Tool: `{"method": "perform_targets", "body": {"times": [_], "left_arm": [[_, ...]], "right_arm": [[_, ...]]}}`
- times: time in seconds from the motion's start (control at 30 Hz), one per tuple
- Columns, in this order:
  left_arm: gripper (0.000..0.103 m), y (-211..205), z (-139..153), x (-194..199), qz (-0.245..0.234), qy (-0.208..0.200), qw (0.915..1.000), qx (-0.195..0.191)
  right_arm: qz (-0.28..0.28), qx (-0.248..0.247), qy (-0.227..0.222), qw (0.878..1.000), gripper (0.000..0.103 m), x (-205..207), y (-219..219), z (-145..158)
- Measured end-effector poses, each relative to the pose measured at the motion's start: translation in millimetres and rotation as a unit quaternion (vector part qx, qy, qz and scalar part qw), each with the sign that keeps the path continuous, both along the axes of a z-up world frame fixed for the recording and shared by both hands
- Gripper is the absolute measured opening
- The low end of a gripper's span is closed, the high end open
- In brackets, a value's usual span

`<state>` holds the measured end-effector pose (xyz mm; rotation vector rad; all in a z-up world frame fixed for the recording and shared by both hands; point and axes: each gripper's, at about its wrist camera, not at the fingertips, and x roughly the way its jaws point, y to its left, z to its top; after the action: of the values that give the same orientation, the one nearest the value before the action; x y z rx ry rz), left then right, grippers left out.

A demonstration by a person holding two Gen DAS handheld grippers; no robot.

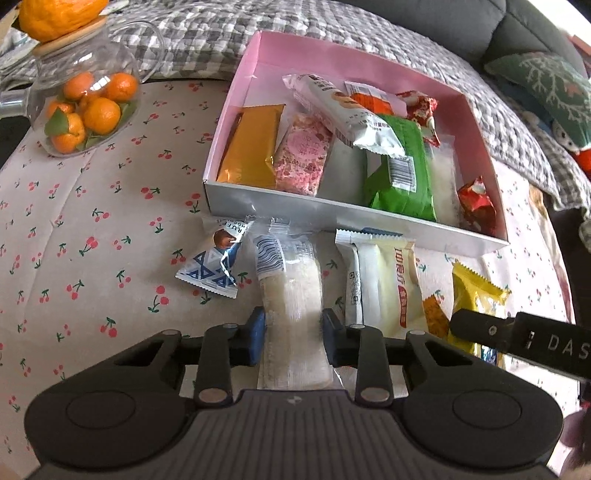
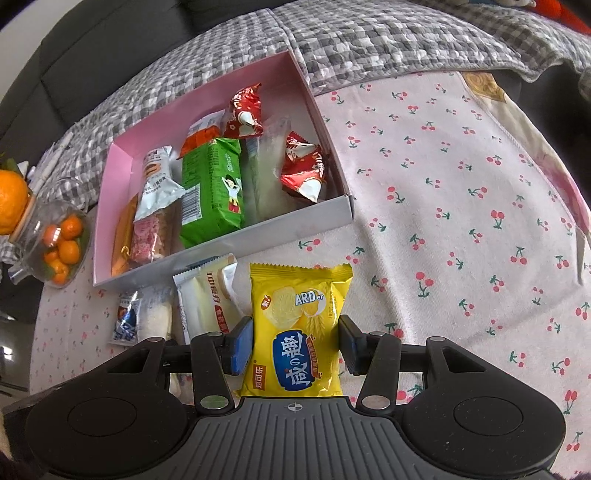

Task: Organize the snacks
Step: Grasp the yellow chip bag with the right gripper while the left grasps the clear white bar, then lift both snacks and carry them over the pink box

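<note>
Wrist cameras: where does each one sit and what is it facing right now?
Left wrist: rides on the left tongs, angled down at the clear rice-cracker packet between its pads, pink box beyond; the right tongs' black finger shows at right.
Right wrist: rides on the right tongs, angled down at the yellow chip packet its pads press.
Shared: pink box, cream wafer packet, jar of oranges, cherry-print cloth.

1. A tabletop (image 2: 461, 155) covered in a pale cloth printed with small red cherries.
2. Behind it, a grey-and-white checked quilted throw (image 1: 207, 33) drapes over a dark grey sofa (image 2: 92, 55).
3. A green cushion (image 1: 546, 85) with a white branch pattern lies on the sofa.
4. Soft daylight, evenly spread.
</note>
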<state>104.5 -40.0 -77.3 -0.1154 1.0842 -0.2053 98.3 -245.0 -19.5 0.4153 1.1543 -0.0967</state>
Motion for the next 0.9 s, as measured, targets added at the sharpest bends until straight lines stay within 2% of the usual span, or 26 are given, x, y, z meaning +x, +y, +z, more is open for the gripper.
{"method": "perform_targets", "body": {"times": [0.33, 0.63, 0.9], "left_arm": [[0.027, 17, 8, -3, -0.01, 0.012, 0.9998, -0.015], [0.027, 30, 26, -9, -0.008, -0.014, 0.9993, -0.034], [0.026, 36, 48, -8, 0.008, -0.047, 0.9965, -0.069]], "right_arm": [[-0.001, 0.006, -0.002, 1.0, 0.048, -5, -7, 6], [-0.008, 0.008, -0.014, 1.0, 0.048, -9, -13, 16], [-0.015, 0.011, -0.031, 0.999, 0.048, -10, -13, 29]]}}
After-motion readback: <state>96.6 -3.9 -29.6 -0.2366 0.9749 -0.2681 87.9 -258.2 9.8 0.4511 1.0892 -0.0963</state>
